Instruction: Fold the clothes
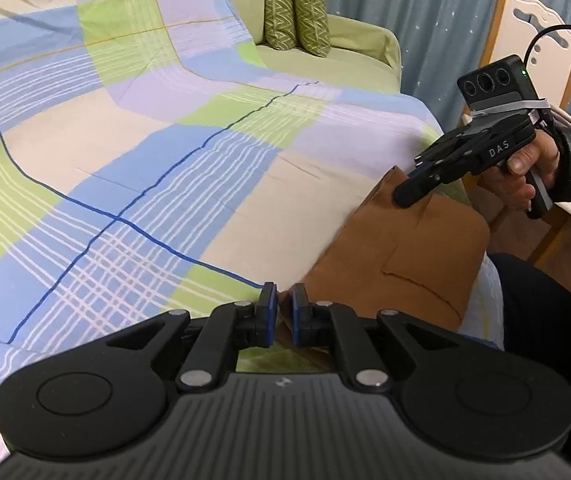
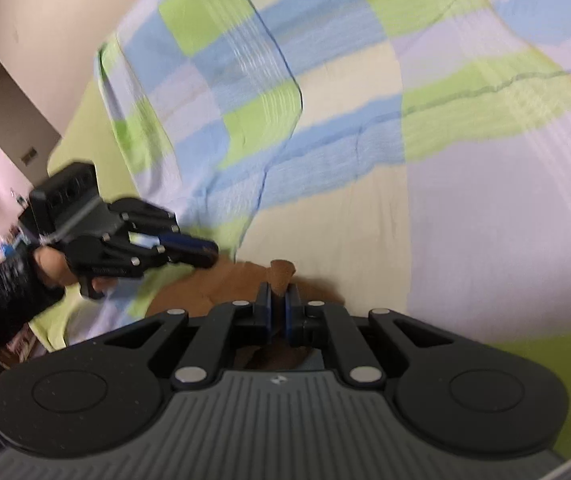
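both claws are clamped on the brown garment (image 1: 401, 256) at the near edge of the plaid bedsheet (image 1: 133, 184), left gripper (image 1: 284, 300) and right gripper (image 2: 278, 298) each pinching an edge, likely to carry a fold over.

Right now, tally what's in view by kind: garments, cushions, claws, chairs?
Brown garment: 1
Green patterned cushions: 2
Claws, left claw and right claw: 2
Wooden chair: 1
Total: 6

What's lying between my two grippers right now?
The brown garment spans the stretch: the left gripper pinches one edge, the right gripper the far corner. Nothing else lies between them, as the left wrist view shows.
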{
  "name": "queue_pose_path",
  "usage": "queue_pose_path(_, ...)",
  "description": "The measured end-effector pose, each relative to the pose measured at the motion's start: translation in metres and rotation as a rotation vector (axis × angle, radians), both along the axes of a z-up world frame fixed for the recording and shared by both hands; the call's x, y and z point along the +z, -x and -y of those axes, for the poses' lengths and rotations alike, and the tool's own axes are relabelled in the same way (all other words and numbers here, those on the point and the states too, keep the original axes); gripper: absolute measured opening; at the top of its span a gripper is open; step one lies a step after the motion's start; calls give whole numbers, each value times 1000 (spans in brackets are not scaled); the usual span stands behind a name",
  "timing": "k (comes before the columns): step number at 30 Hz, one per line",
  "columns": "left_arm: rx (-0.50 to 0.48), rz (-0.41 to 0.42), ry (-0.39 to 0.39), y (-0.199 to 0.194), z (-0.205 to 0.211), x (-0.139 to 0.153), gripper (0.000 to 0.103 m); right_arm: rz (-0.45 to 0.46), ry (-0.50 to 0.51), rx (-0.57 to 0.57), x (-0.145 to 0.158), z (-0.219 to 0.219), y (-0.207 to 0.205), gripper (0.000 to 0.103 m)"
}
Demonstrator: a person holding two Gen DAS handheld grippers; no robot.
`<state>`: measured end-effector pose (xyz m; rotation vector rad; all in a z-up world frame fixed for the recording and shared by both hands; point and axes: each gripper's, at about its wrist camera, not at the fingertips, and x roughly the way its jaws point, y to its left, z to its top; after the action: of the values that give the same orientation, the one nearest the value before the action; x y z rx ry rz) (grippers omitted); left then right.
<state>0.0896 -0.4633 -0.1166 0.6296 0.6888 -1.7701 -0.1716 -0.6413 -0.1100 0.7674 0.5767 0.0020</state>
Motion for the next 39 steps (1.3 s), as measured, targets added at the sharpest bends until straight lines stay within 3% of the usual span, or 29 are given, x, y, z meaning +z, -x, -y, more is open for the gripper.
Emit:
queue_pose_path(3,11,12,-14,3,1,-5,7,-64,30,13,-8,-4,-6,5)
queue_pose_path(12,106,127,46,19,-24,22,8,-60,81,-38,5,-7,8,21)
queue_pose_path(15,92,143,74,37,-37,32,8,-23,145,-99,23,-13,22,21)
queue_pose_path(20,42,164,130,83,-53,36,8,72,328,-123,62,-60,37,21)
queue_pose_path(25,40,174,125,111,-51,13,12,57,444,-16,57,-112,16,20)
queue_pose_path(27,44,201,73,114,-48,-5,12,-5,539,39,44,-131,2,20)
queue_pose_path(30,36,214,62,114,-53,-12,13,-61,554,89,26,-134,-6,18)
queue_pose_path(34,76,193,99,105,-55,2,13,-35,534,87,35,-122,0,18)
queue_pose_path(39,71,220,48,97,-44,-12,13,-44,515,92,25,-107,9,17)
